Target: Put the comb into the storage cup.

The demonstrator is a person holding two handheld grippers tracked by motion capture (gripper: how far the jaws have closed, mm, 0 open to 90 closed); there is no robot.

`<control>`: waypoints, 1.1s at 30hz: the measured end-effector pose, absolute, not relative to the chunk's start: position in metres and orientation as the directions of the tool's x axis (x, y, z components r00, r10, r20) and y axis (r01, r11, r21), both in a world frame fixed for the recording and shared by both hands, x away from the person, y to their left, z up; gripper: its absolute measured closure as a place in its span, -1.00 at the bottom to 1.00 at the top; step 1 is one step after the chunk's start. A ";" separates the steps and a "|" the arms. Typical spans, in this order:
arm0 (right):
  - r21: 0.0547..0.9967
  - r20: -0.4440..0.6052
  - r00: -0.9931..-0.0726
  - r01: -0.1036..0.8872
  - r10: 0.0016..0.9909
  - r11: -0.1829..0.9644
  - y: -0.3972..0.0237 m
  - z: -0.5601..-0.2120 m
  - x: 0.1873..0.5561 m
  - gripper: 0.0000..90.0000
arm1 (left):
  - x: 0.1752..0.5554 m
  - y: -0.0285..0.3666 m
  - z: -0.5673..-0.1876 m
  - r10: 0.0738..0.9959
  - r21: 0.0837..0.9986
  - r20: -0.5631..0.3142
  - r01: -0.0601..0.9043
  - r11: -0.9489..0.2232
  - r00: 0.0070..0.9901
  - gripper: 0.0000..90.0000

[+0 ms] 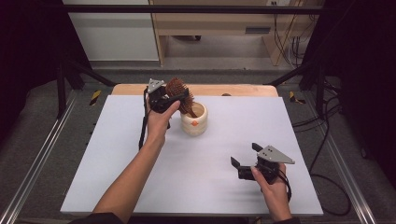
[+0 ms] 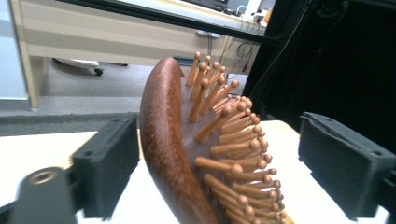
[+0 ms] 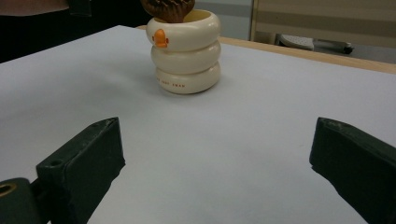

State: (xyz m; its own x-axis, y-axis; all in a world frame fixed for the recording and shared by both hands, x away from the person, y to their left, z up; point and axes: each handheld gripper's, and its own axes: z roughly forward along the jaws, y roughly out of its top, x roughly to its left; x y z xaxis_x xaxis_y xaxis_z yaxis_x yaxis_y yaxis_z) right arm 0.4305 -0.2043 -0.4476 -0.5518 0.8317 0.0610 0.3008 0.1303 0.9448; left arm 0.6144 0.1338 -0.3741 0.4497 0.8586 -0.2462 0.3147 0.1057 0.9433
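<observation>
Standing apart on either side of the wooden hairbrush (image 2: 187, 154), the jaws of the left gripper (image 1: 173, 99) are spread, with the left jaw close against the brush's smooth back and the right one clear of the bristles. That brush leans handle-down in the cream ribbed cup (image 1: 194, 119), near the table's (image 1: 116, 154) far edge. Well apart, near the front, the right gripper (image 1: 245, 161) hovers low with its 2 jaws wide and nothing between them.

Hairbrush (image 2: 173, 154): lower end cut off at bottom edge, left gripper view; handle hidden inside cup (image 1: 194, 119), high view. Cup lettering (image 3: 171, 85), right gripper view: too small to read.
</observation>
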 end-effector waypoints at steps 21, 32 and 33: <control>0.944 0.059 -0.551 0.302 0.832 0.133 -0.206 -0.449 0.431 -0.93 | 0.595 0.140 -0.369 0.867 0.952 -0.226 0.287 0.101 0.445 -0.91; 0.943 0.048 -0.551 0.299 0.833 0.143 -0.202 -0.448 0.430 -0.93 | 0.585 0.156 -0.365 0.874 0.957 -0.219 0.269 0.107 0.434 -0.91; 0.943 0.048 -0.551 0.301 0.833 0.144 -0.201 -0.448 0.431 -0.93 | 0.584 0.158 -0.364 0.872 0.956 -0.223 0.273 0.108 0.436 -0.91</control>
